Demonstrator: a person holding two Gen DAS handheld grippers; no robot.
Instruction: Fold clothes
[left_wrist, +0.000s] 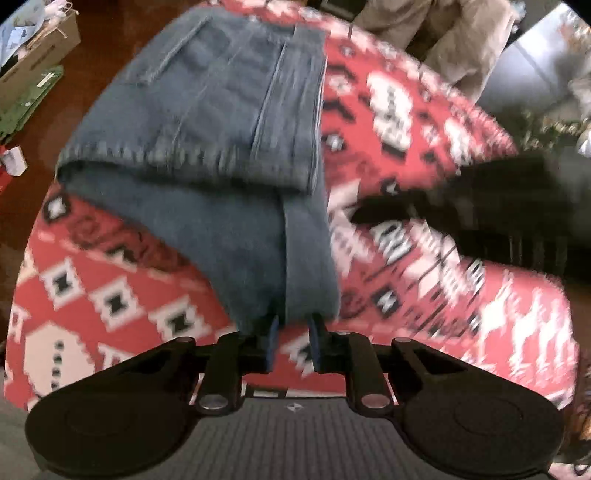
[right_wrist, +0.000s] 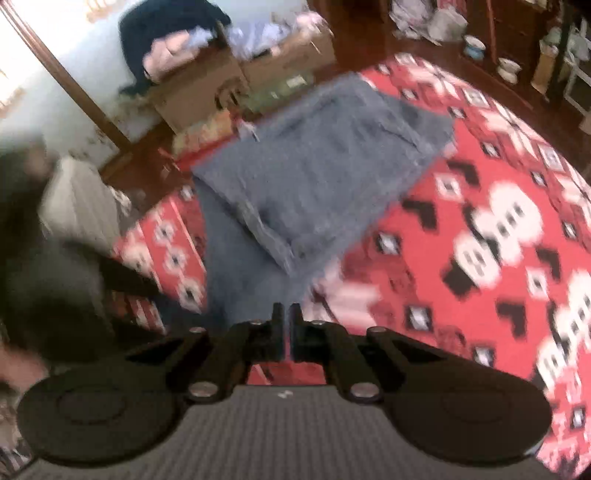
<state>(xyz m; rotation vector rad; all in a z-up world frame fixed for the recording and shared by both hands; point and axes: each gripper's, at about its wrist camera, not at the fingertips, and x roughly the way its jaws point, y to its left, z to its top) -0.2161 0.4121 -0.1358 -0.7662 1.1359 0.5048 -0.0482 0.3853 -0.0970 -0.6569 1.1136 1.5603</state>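
No words or numbers can be read anywhere here; the pictures are too blurry to make out any letters.

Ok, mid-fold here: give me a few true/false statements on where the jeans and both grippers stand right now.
1. The jeans lie on a red patterned blanket. True.
2. The left gripper is clamped tight on the denim. False: its fingers stand apart, with the near edge of the denim at their tips.
3. The right gripper has its fingers nearly together. True; whether it pinches cloth is unclear.
4. The jeans are spread flat, unfolded. False: one part is already folded over the other.
5. Cardboard boxes stand beyond the blanket. True.
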